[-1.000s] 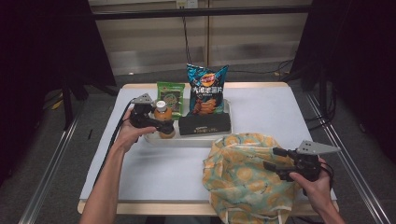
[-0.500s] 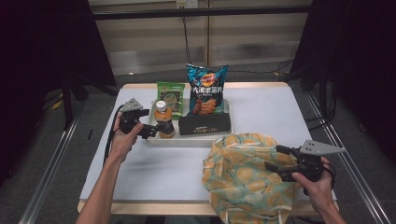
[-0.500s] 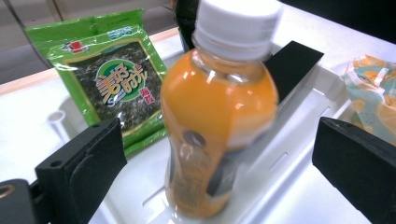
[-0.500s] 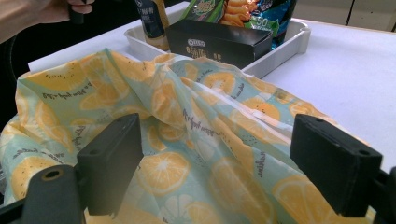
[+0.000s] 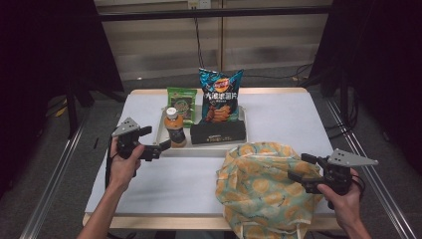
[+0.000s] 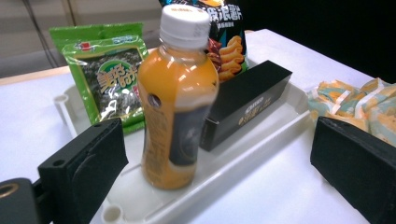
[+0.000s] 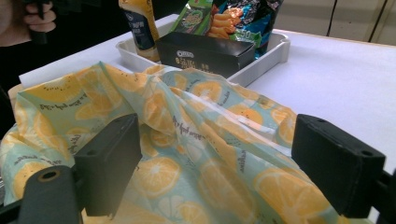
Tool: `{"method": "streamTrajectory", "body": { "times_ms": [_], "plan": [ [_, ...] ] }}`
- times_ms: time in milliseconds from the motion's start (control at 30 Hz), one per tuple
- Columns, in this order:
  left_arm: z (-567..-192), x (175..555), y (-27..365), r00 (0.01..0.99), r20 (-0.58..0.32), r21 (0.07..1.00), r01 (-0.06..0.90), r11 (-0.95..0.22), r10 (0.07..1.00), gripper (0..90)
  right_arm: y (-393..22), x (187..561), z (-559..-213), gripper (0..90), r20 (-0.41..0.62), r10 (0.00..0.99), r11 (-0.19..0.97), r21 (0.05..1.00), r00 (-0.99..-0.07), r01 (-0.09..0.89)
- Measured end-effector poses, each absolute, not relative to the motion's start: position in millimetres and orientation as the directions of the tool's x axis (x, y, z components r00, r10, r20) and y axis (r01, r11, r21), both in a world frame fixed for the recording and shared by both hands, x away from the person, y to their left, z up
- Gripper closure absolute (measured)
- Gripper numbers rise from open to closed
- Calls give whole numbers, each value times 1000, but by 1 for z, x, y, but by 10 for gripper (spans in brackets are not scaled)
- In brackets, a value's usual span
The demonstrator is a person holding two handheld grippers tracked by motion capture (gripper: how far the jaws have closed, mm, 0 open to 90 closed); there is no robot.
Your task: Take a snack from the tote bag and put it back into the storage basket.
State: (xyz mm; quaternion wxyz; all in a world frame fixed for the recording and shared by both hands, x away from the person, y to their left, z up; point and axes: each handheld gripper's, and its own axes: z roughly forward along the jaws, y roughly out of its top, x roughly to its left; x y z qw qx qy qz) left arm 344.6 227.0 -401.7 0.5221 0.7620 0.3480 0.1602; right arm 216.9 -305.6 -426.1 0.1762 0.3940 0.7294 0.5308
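orange drink bottle [image 5: 175, 128] upright at the front left corner of the white tray [image 5: 199, 150], long axis vertical. just beside it and apart, left gripper [image 5: 158, 145], jaws wide with nothing between. well off to the other side, right gripper [image 5: 300, 171], jaws spread over the orange-print bag [image 5: 259, 184], not pinching it.

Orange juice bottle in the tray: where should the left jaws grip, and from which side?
Grip the orange juice bottle across its straight body below the white cap, coming in level from the tray's open left end. It stands upright, and the black box and the green snack packet crowd its other sides. The left gripper already faces it, open.
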Motion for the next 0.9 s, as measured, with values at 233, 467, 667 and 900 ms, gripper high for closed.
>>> {"method": "streamTrajectory", "body": {
  "times_ms": [233,467,667,900],
  "plan": [
    [-400,315,229,687,-126,929,335,-158,716,28,-310,213,-425,116,159,782,109,918,-602,383],
    [-405,290,232,690,-78,932,306,-193,719,25,-315,210,-424,72,163,792,91,922,-589,377],
    [-422,264,239,701,-118,929,328,-170,704,19,-319,207,-424,54,173,790,79,923,-588,377],
    [-433,245,246,673,-147,926,351,-138,725,21,-320,208,-425,49,165,793,82,925,-587,372]
  ]
}}
